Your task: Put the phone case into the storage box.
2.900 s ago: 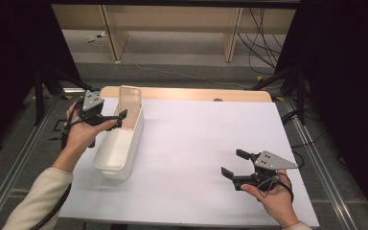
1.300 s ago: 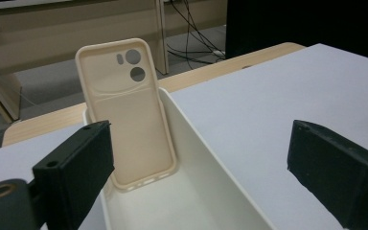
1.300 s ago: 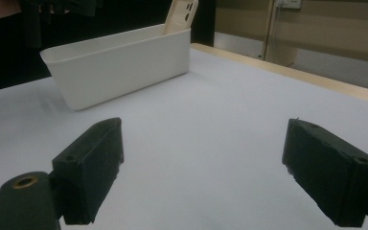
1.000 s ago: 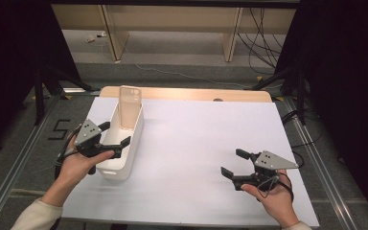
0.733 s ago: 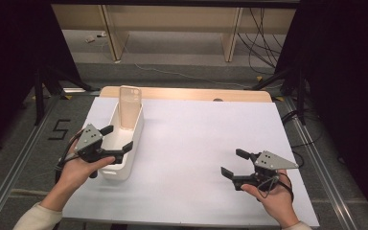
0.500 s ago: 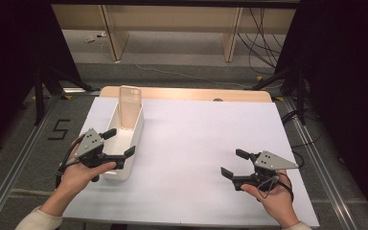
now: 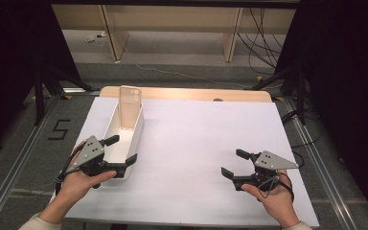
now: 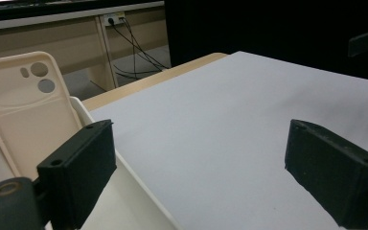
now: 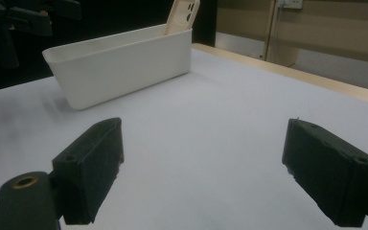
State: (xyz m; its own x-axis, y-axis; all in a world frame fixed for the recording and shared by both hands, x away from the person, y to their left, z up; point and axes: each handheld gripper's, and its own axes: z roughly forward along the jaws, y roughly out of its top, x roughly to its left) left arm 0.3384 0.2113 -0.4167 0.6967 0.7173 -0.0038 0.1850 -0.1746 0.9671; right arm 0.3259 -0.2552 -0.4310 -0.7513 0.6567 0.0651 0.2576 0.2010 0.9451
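Observation:
A long white bin (image 7: 118,143) lies on the white table sheet (image 7: 191,143) at the left. A beige phone case (image 7: 129,107) stands upright against the bin's far end, camera holes at the top (image 8: 26,110) (image 9: 182,14). My left gripper (image 7: 121,150) hovers open over the bin's near end, one jaw above the bin and the other past its right wall. My right gripper (image 7: 233,163) is held open low over the sheet at the right front, with nothing between its jaws. The bin's side wall (image 9: 124,64) faces the right gripper view.
A wooden table edge (image 7: 196,94) runs behind the sheet. Beyond it are wooden furniture legs (image 7: 112,28) and cables (image 7: 263,28) on the floor. Dark curtains (image 7: 345,72) flank both sides. A floor marking "5" (image 7: 59,129) lies left of the table.
My left gripper has drawn back along the bin from its far end to its near end, staying open. The right gripper has not moved.

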